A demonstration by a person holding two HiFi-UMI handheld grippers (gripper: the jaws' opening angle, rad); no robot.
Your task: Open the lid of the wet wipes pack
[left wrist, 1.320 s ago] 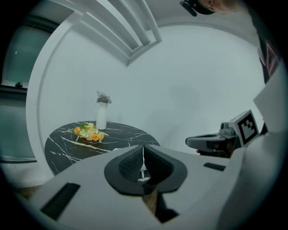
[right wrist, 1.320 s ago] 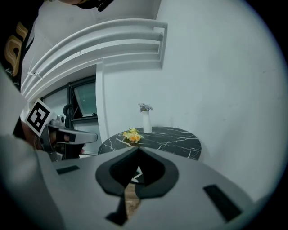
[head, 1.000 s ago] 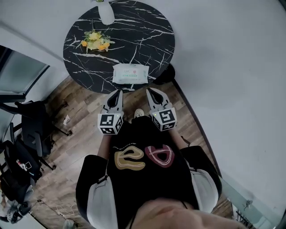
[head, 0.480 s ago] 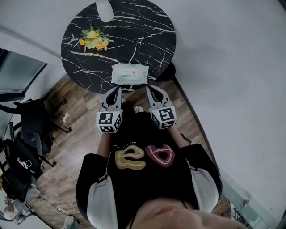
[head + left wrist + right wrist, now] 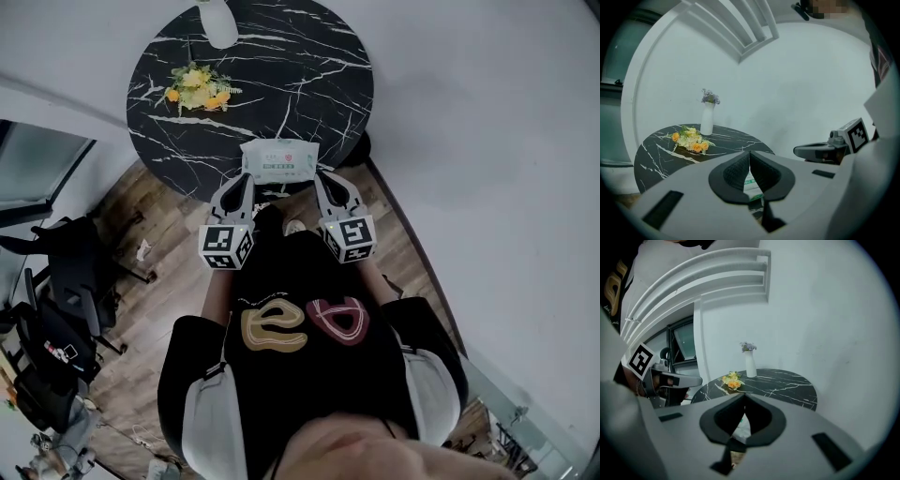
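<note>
both grippers clenched and empty, at the near edge of the table by the wipes pack.
white rectangular soft wet wipes pack (image 5: 279,158) lies flat on the round black marble-look table (image 5: 281,66), at the rim nearest the person, lid side up and not lifted. left gripper (image 5: 241,181) and right gripper (image 5: 324,178) sit side by side, tips just beside the pack's two near corners; contact cannot be told. left gripper view: jaws pressed together at the tip, nothing between them, pack seen below through the gap. right gripper view: same, jaws together, nothing held. yellow-orange flower bunch (image 5: 195,84) lies on the table's left part, well apart from the pack, with a white slim vase (image 5: 217,23) at the far rim.
</note>
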